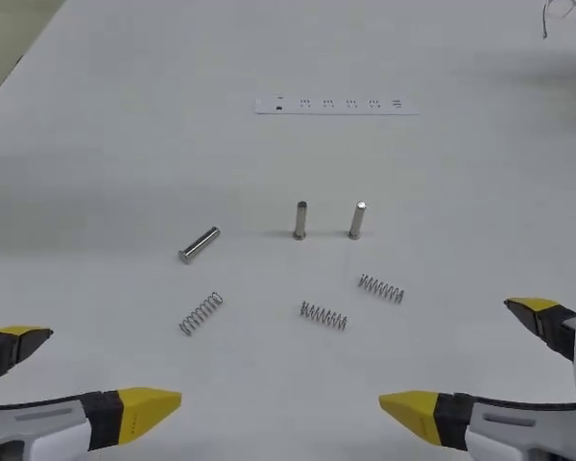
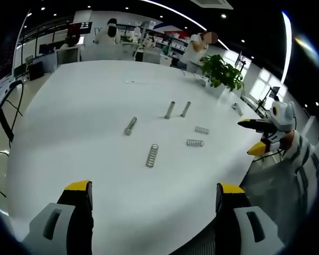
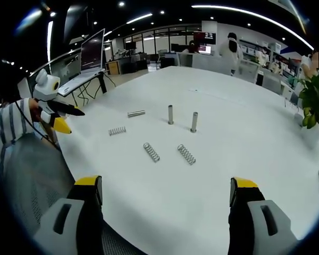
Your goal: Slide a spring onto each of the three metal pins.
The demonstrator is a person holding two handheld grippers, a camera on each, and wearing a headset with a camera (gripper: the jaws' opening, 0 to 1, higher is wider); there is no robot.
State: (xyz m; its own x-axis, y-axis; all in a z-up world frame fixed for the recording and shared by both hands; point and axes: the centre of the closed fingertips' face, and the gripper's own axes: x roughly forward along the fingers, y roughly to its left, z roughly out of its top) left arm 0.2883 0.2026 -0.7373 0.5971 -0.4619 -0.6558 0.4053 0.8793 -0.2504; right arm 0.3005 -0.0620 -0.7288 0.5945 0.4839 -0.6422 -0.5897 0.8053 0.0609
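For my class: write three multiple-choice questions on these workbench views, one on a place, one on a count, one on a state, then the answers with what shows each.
1. In the head view, where is the lying metal pin relative to the two upright pins?
A. to their left
B. between them
C. to their right

2. How many springs lie loose on the table?
A. two
B. three
C. four

3. In what state are the left gripper and the right gripper?
A. both open and empty
B. one shut on a spring
C. both shut on pins

Answers:
1. A, the lying pin is left of both standing ones.
2. B, three springs lie flat and none is on a pin.
3. A, each gripper's jaws stand wide apart with nothing between them.
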